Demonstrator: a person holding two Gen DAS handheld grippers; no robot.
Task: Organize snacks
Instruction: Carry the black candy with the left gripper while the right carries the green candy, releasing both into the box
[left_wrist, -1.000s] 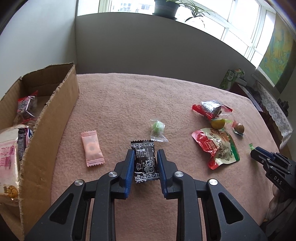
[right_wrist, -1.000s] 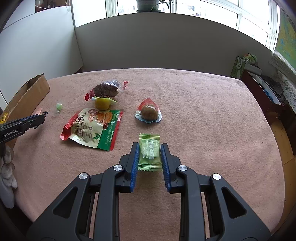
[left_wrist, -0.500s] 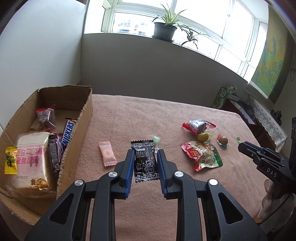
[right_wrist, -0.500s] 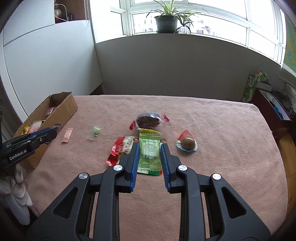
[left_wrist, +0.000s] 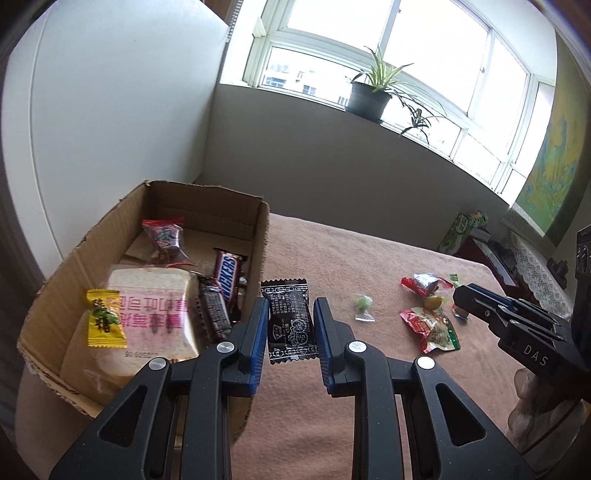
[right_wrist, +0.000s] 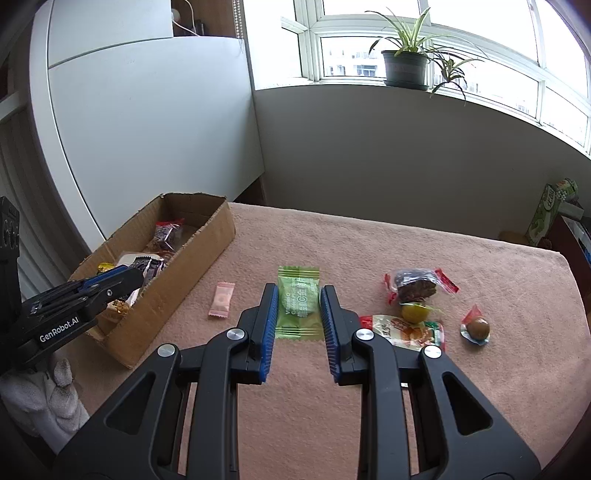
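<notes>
A pink-covered bench (right_wrist: 369, 251) carries an open cardboard box (right_wrist: 207, 243) at its left edge, part-filled with snacks. Loose snacks lie toward the right edge. The left hand-held gripper (left_wrist: 290, 325) clamps a black snack packet (left_wrist: 291, 321) just beside the box's right wall. The right hand-held gripper (right_wrist: 298, 310) clamps a green snack packet (right_wrist: 298, 301) above mid-bench.

Up on the windowsill sits a potted spider plant (right_wrist: 406, 66) against the bright panes, a green carton (right_wrist: 550, 214) stands off the counter's far right edge, and a yellow-green map (left_wrist: 554, 162) hangs on the right wall beside the window.
</notes>
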